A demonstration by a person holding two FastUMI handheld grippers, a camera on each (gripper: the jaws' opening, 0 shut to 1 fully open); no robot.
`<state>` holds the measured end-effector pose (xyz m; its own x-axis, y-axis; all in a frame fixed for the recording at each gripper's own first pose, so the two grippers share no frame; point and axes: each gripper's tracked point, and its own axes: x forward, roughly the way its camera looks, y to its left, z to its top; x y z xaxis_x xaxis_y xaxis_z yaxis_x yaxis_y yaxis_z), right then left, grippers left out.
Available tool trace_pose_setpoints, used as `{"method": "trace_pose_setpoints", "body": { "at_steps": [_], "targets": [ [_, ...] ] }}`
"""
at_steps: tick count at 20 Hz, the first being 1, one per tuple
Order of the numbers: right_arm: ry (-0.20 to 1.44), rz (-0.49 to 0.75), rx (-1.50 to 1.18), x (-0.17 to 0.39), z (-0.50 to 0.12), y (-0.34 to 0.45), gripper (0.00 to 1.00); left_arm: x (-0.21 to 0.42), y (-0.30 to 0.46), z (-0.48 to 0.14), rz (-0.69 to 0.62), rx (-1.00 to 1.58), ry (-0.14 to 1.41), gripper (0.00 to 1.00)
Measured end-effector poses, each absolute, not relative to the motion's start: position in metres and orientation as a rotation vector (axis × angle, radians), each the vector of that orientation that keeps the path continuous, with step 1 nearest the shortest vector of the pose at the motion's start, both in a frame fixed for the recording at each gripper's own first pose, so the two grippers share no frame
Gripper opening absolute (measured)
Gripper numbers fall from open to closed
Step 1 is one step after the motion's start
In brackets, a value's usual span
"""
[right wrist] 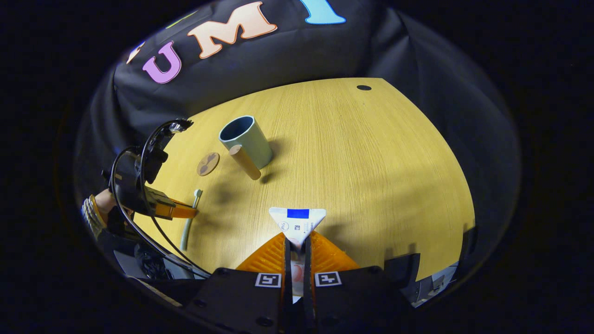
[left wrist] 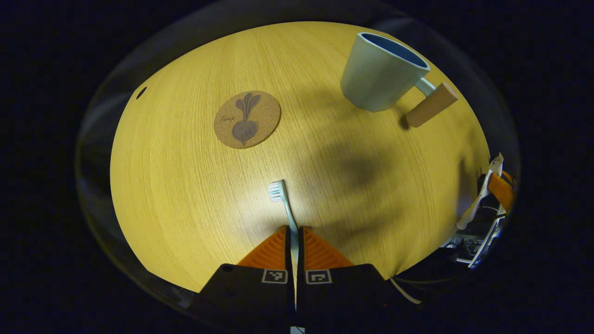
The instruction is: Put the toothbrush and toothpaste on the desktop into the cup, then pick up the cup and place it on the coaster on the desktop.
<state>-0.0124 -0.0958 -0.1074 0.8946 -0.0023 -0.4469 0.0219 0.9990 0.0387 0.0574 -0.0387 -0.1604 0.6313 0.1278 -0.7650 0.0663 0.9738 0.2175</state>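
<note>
While the left tool (left wrist: pixel 295 232) pinches the toothbrush (left wrist: pixel 284 204) by its handle, low over the counter (left wrist: pixel 185 185), the right tool (right wrist: pixel 297 241) clamps what looks like the toothpaste (right wrist: pixel 297 221). Farther back stands the cup (left wrist: pixel 380 74), well apart from the coaster (left wrist: pixel 247 119).

Pale green cup (left wrist: pixel 378 74), beet-printed coaster (left wrist: pixel 247 119)

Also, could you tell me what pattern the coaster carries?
A dark turnip drawing on plain cork coaster, best in the left gripper view.
</note>
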Motion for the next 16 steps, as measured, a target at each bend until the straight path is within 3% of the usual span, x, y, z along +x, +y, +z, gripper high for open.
{"method": "trace_pose_setpoints", "body": {
  "at_steps": [6, 11, 16],
  "targets": [
    [0.326, 0.002, 0.075, -0.002, -0.067, -0.088, 0.1, 0.057, -0.038, -0.159, 0.025, 0.203, 0.801, 0.0],
    [0.163, 0.009, 0.081, 0.014, -0.026, -0.067, 0.12, 0.059, -0.04, -0.153, 0.037, -0.005, 0.714, 0.0],
    [0.036, 0.037, 0.031, 0.015, 0.025, -0.041, 0.12, 0.057, -0.051, -0.125, -0.048, -0.158, 0.585, 0.0]
  ]
}}
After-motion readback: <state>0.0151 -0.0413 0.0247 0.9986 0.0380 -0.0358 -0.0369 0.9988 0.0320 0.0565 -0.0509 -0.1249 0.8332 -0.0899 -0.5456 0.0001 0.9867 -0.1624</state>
